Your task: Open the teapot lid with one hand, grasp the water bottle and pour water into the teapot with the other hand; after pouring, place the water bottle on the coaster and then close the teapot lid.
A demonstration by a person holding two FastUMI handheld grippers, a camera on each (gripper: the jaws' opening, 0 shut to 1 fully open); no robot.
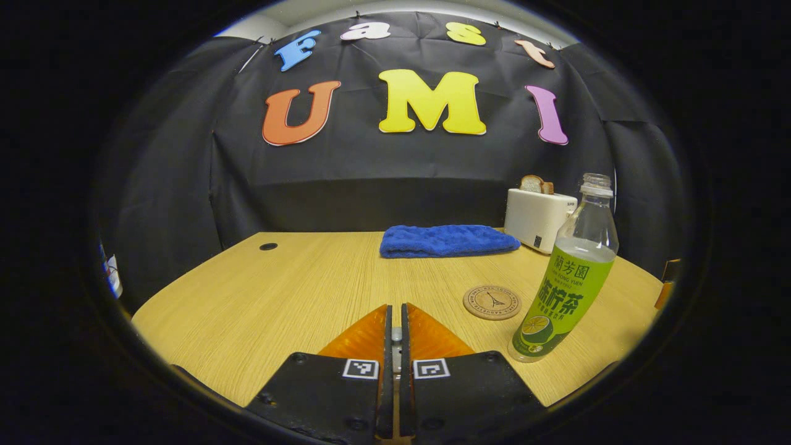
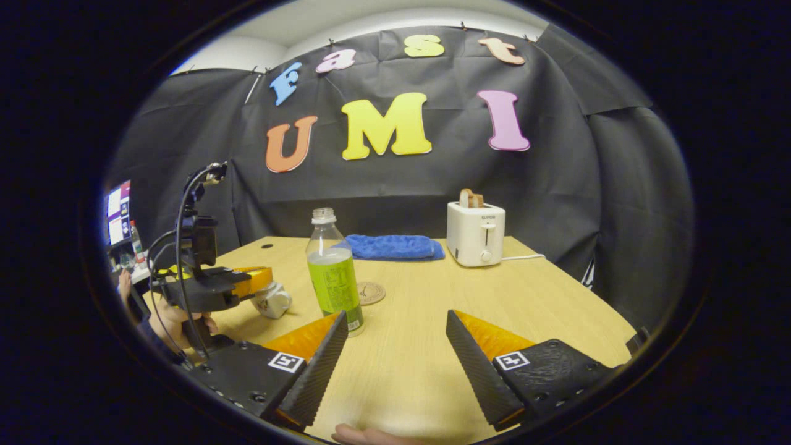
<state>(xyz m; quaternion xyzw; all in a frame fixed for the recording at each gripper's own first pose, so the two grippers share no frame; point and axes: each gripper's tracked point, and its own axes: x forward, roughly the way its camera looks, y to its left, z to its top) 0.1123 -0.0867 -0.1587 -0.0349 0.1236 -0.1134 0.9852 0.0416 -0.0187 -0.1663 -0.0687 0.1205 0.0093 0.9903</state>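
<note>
Table (image 2: 556, 296): water bottle (image 2: 334, 272) near left, coaster (image 2: 369, 293) just behind it, folded towel (image 2: 392, 246) far centre, toaster (image 2: 475, 233) far right.

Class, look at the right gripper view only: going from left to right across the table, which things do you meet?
The other claw held by a hand → teapot → water bottle → coaster → toaster. The blue towel lies behind, spanning the bottle-to-toaster gap.
</note>
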